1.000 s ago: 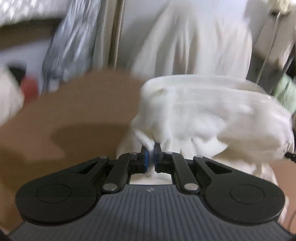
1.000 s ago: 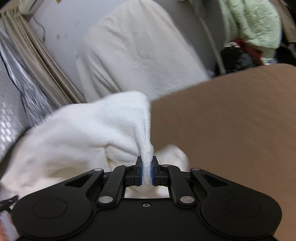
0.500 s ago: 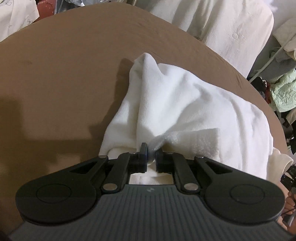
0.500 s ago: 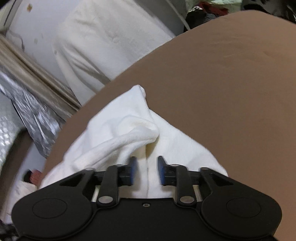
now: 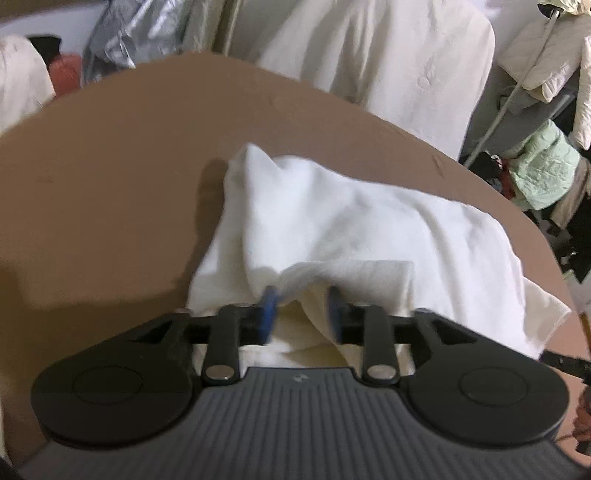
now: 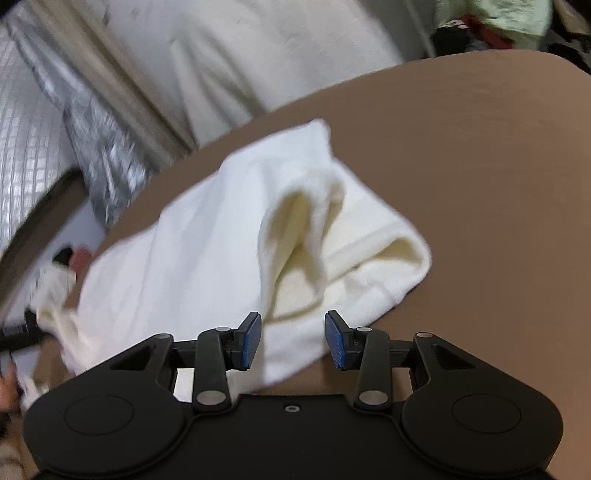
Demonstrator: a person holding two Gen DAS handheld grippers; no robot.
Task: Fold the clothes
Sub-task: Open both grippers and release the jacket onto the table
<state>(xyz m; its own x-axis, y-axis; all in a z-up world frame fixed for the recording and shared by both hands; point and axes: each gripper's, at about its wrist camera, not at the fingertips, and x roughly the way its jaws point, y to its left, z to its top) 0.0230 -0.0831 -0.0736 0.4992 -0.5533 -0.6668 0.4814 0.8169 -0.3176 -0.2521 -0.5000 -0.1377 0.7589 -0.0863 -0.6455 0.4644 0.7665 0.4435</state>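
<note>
My left gripper [image 5: 300, 308] is opening; its blue pads [image 5: 267, 306] stand apart with a bunched fold of the white garment [image 5: 354, 229] lying loose between them, the cloth brushing the left pad but no longer pinched. My right gripper [image 6: 293, 339] is opening too, though only slightly now; its blue pads [image 6: 249, 341] are clearly parted and hover just above the near edge of the same garment [image 6: 207, 236], with nothing pressed between them.

The garment lies in a rumpled heap on the brown surface [image 5: 110, 177]. From the left wrist view it spreads from a raised peak at the far left down and across to the right, where a flat corner reaches the surface's right edge. A thicker folded band sits just beyond the pads. From the right wrist view the cloth runs from a far corner toward the near left, with a rolled, cream-shaded fold opening like a pocket in the middle and a rounded bulge at the right. The right half of the surface [image 6: 480, 184] is bare brown.

Beyond the far edge a large white cloth [image 5: 388, 59] hangs upright. To its left is crinkled silver sheeting [image 5: 122, 33], and at the far right a pale green quilted item [image 5: 543, 170] sits among other laundry. Both views are somewhat blurred.
</note>
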